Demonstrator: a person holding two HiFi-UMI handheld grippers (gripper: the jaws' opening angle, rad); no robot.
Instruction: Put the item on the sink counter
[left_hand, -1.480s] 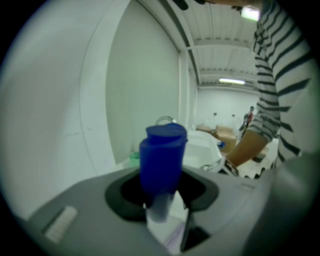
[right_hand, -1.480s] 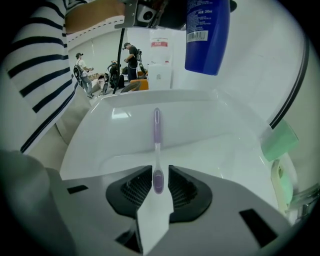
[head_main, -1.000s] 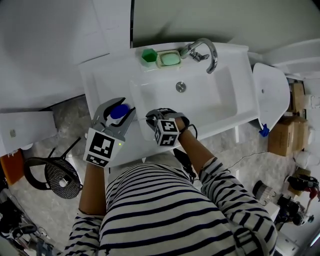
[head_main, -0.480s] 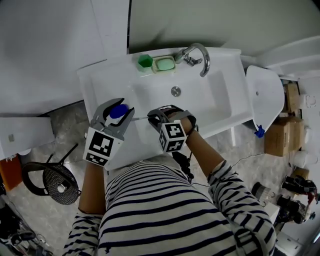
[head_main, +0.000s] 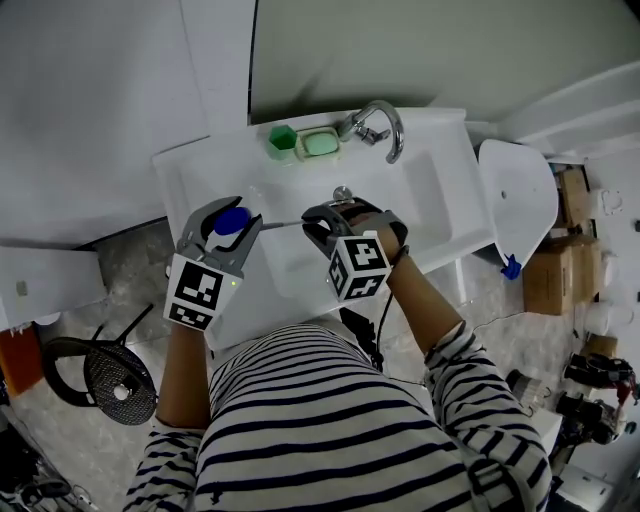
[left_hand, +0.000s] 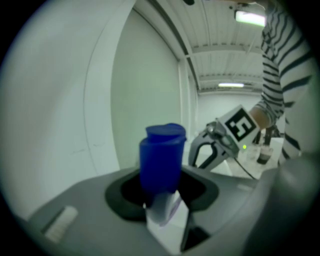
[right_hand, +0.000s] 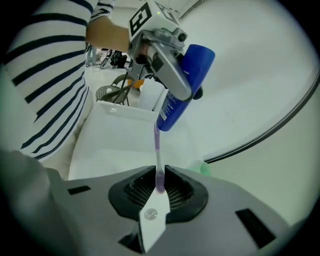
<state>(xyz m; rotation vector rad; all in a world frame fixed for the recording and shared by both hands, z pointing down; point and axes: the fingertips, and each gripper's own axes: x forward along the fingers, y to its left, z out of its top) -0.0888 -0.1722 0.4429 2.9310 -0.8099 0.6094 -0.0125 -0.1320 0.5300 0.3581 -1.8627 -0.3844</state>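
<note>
I have a blue container (head_main: 232, 220) (left_hand: 161, 152) (right_hand: 184, 85), a cylinder with a rounded top end and pale print on its side. It is clamped in the left tongs (head_main: 235, 216) (left_hand: 161, 186) and hangs tilted over the front left of the white sink counter (head_main: 185, 175), clear of it. A thin stick (head_main: 280, 225) (right_hand: 157, 150), white shading to purple, runs from the container's lower end to the right tongs (head_main: 315, 222) (right_hand: 159, 172), which pinch its purple end. I cannot tell whether its far end sits inside.

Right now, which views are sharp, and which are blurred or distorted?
Head view: sharp, evenly lit, straight edges bowed. Left gripper view: fisheye, dark corners, blue container soft and close. Right gripper view: fisheye too, lilac stick in the right tongs fairly crisp.
</note>
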